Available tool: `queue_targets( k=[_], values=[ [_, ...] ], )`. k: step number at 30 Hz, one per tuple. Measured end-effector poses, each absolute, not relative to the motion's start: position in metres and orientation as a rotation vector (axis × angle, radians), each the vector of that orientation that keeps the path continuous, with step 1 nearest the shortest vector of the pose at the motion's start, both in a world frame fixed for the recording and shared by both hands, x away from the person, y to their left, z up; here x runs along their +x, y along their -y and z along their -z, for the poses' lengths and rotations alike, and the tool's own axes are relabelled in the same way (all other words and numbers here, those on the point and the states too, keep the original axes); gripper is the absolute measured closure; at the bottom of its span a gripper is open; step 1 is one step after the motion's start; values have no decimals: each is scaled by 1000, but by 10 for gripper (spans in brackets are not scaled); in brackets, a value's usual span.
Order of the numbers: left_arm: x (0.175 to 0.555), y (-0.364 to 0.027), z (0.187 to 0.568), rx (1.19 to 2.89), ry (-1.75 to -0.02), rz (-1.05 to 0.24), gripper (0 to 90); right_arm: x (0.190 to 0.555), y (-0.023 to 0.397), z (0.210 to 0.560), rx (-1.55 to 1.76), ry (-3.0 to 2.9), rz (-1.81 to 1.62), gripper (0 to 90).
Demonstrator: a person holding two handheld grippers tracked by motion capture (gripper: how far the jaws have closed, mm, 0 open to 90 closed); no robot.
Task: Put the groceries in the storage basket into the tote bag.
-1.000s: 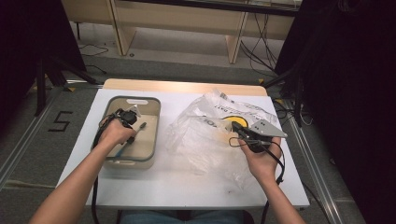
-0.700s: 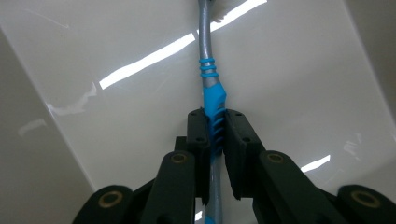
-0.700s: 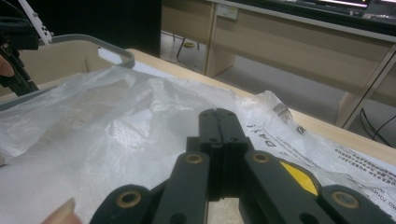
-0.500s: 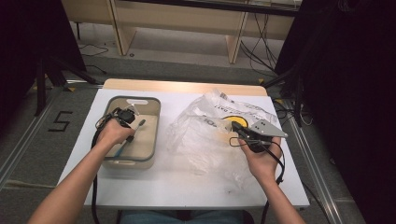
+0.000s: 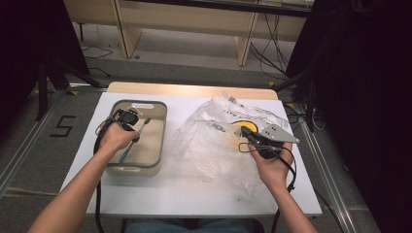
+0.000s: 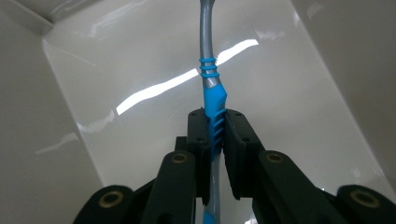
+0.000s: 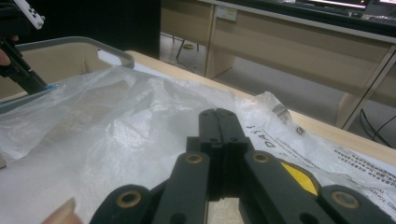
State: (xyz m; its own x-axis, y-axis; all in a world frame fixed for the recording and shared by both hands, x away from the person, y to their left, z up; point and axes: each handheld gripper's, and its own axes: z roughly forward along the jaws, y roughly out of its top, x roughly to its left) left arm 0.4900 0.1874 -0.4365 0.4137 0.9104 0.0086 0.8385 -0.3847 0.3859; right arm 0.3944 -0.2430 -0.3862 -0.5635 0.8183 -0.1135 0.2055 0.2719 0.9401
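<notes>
- While the left gripper [image 5: 127, 118] hung over the beige rectangular plastic bin with a grey rim [image 5: 160, 127], its jaws were clamped on the blue ribbed grip of a blue-and-grey plastic toothbrush [image 6: 211, 100].
- In the high view the toothbrush [image 5: 130, 147] slanted inside the bin, its head toward 1 o'clock.
- The right gripper [image 7: 218, 117], jaws pressed together and empty, rested at 3 o'clock of the bin on the crumpled clear plastic bag with a yellow mark [image 5: 214, 141].
</notes>
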Motion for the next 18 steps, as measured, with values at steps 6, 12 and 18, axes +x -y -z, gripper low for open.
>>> queue_targets(
  k=[6,12,18],
  values=[
    [488,-190,432,2313,-1500,-357,810,394,243,387,920,-1935,-1302,900],
    [485,-194,428,2282,-1486,-365,811,394,243,386,919,-1933,-1305,900],
    [481,-195,423,2245,-1462,-402,811,394,242,387,922,-1935,-1307,900]
  ],
)
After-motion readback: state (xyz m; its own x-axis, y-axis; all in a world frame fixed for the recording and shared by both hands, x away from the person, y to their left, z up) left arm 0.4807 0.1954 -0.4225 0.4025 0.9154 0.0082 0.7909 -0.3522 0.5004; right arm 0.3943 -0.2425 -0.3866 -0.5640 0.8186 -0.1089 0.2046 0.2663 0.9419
